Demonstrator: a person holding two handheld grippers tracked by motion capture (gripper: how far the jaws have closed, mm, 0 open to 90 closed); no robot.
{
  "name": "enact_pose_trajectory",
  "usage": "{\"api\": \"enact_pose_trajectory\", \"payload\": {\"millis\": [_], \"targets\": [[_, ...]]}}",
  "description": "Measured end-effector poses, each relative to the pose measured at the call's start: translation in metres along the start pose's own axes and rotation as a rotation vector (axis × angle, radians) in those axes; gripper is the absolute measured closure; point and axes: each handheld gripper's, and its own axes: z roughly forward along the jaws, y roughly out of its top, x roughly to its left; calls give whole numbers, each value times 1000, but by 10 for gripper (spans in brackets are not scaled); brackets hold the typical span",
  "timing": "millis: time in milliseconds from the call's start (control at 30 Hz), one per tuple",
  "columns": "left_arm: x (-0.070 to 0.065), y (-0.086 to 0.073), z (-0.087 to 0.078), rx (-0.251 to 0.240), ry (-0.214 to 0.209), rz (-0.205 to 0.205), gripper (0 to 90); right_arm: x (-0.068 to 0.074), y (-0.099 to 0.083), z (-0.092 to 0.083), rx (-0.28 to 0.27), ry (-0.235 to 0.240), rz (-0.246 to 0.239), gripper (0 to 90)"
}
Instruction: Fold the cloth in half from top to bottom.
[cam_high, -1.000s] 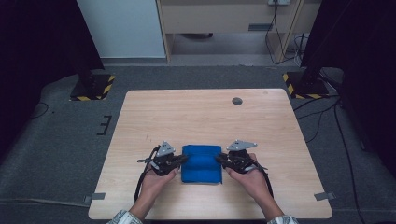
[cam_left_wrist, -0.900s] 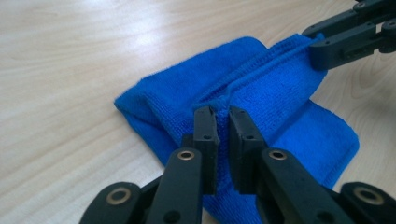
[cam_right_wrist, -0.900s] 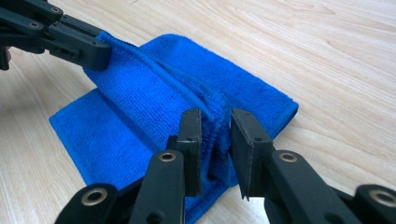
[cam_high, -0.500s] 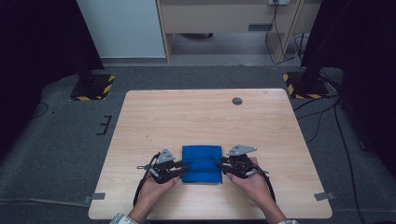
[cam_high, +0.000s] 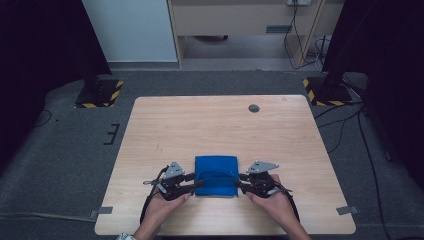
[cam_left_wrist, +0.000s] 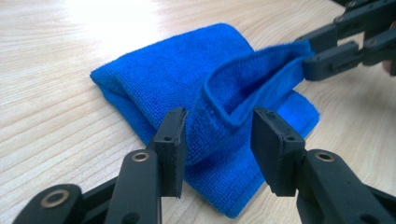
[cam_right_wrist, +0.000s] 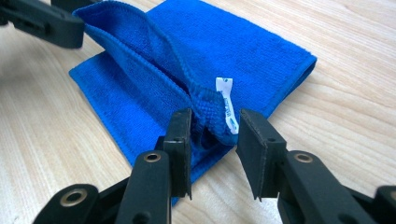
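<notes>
Only label I can spot is a little white tag (cam_right_wrist: 226, 105) sewn into the raised fold of the blue cloth (cam_high: 216, 175); there might be print on it but it's too small to read. No brand or other writing on anything else

The cloth itself is a bright blue terry/microfibre towel, folded flat into a neat rectangle, stitched hem along the edges. It sits near the front edge of the worktop (cam_high: 220, 125), roughly centred between the left and right edges. The near edge of the top layer is pulled up into a ridge that runs across the cloth from one tool to the other, so that strip stands up off the rest while the lower layers lie flat on the wood

Left tool (cam_high: 199, 182) comes in from the cloth's left side. Its jaws have just been opening and now stand partly apart, with the raised fold between them. In the left gripper view one pad looks like it brushes the fold, the other is clear of it, so no real grip there

Right tool (cam_high: 239, 181) comes in from the right side, jaws also just been opening, gap moderate. The bunched corner with the tag sits between its pads, not pinched as far as I can see

Small dark round cap (cam_high: 254, 108) sits near the far right corner of the worktop, well apart from the cloth
</notes>
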Motion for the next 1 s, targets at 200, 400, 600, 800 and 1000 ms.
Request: {"api": "enact_pose_trajectory", "payload": {"millis": [200, 400, 600, 800, 1000], "targets": [[1, 4, -10, -70, 2, -30, 554, 4, -1, -2, 6, 8, -7, 643], [12, 15, -13, -161, 81, -79, 561, 4, -2, -3, 7, 12, -12, 639], [13, 12, 6, -81, 83, -62, 540, 7, -1, -5, -5, 18, -13, 602], [14, 8, 9, -37, 88, -59, 511, 9, 1, -9, -10, 29, -23, 551], [7, 2, 8, 8, 81, -16, 502, 8, 8, -16, -60, 35, 13, 515]]}}
